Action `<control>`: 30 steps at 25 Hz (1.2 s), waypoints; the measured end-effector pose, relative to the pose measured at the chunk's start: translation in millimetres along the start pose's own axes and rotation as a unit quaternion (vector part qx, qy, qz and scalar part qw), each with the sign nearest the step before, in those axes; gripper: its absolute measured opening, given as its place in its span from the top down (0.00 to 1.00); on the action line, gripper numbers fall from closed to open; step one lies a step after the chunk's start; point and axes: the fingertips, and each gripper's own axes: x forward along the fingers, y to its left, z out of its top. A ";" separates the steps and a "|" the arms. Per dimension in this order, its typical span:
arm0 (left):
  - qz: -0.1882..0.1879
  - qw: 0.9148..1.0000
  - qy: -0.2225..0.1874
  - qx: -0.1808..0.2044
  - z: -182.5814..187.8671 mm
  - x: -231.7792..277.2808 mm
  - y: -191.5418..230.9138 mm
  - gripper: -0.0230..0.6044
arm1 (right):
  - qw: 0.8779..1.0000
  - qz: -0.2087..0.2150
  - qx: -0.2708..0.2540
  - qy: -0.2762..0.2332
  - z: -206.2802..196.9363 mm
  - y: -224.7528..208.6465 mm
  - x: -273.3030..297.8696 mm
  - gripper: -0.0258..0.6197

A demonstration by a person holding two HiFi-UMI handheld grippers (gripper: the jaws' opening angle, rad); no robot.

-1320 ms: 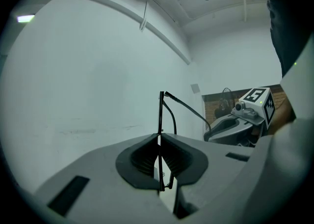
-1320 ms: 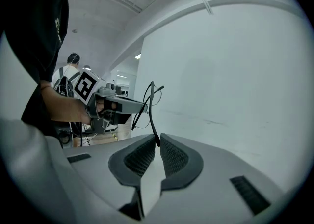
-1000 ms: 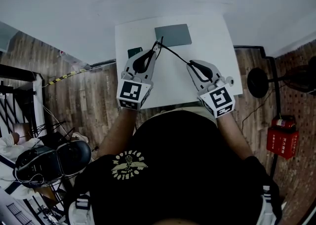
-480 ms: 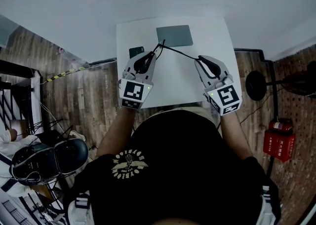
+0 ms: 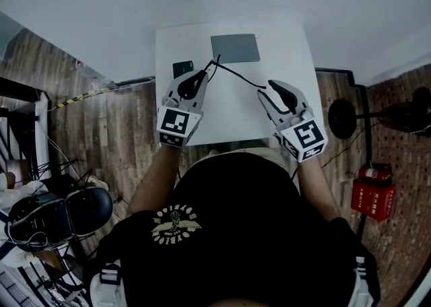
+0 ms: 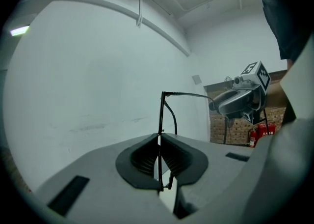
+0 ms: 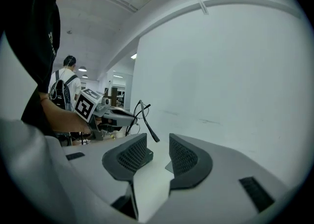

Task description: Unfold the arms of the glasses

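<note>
Thin black-framed glasses [image 5: 227, 71] hang above the white table [image 5: 296, 50], and my left gripper [image 5: 210, 67] is shut on their front. In the left gripper view the frame [image 6: 161, 120] stands upright between the pads, with one arm reaching right toward the right gripper [image 6: 234, 102]. My right gripper [image 5: 264, 91] has just been opening and is now open with nothing between its pads. In the right gripper view the tip of the glasses' arm [image 7: 152, 138] hangs free just beyond the right gripper [image 7: 158, 154].
A grey case [image 5: 235, 48] lies at the table's far edge, with a small dark object [image 5: 182, 69] to its left. A fan stand [image 5: 349, 114] and a red fire extinguisher [image 5: 370, 198] are on the floor at right, a chair [image 5: 64, 215] at left.
The right gripper's jaws have opened and let go of the glasses' arm, and the gripper has drawn back a little. The left gripper still holds the frame in place.
</note>
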 end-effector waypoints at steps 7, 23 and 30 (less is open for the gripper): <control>-0.005 0.982 -0.084 -0.169 3.7 -9.7 16.3 0.93 | 0.999 -0.002 0.036 0.003 -8.7 6.2 -12.7 0.74; -0.053 0.978 -0.104 -0.170 50.1 10.9 -62.6 0.93 | 0.977 0.111 0.155 -0.094 38.7 17.9 -12.2 0.78; -0.074 0.978 -0.103 -0.167 68.9 41.3 -112.6 0.93 | 0.970 0.141 0.168 -0.105 40.9 -7.7 -34.7 0.79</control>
